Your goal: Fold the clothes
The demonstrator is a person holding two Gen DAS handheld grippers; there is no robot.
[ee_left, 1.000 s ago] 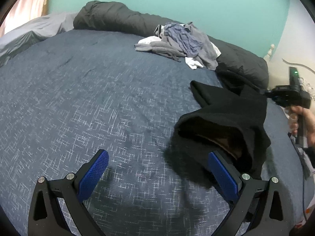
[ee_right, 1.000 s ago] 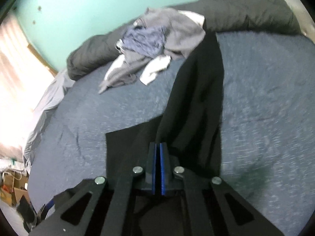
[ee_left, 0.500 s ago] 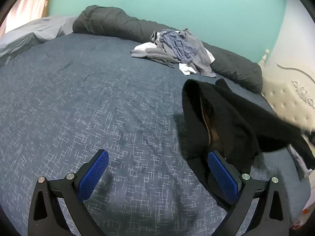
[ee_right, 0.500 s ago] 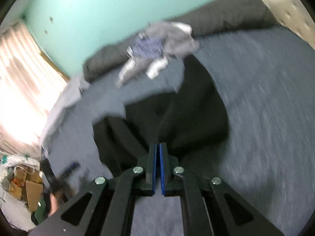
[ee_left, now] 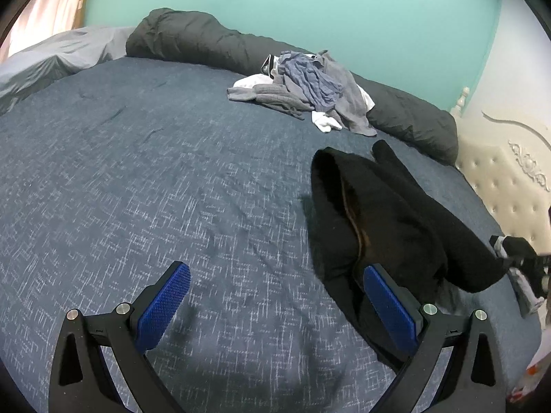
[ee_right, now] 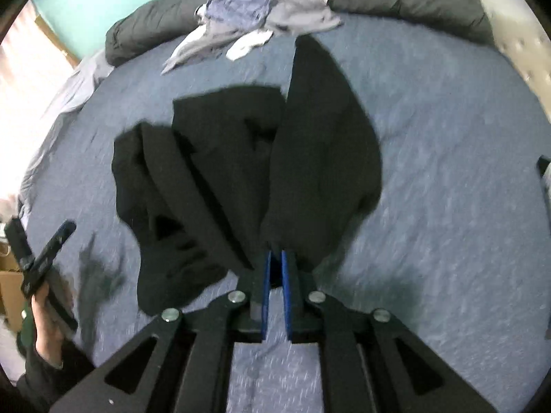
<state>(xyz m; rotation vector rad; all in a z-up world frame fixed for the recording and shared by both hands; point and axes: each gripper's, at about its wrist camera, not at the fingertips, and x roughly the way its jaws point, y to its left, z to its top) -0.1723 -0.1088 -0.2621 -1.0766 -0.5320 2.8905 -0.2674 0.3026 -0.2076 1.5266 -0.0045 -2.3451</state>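
Black garment (ee_right: 241, 172) lies crumpled on the blue bed (ee_left: 137, 172), right of centre, near a pile of unfolded clothes (ee_left: 310, 89). The right tool (ee_right: 274, 258) has just been opening a sliver, cloth apparently still between its pads. The left tool (ee_left: 275, 296) hangs wide open, empty. Soft, thick and floppy, it looks best taken by hem or shoulder corners.

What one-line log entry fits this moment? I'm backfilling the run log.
left gripper: open, empty | right gripper: jaws just opening, black fleece garment between them | garment crumpled on blue woven bedspread
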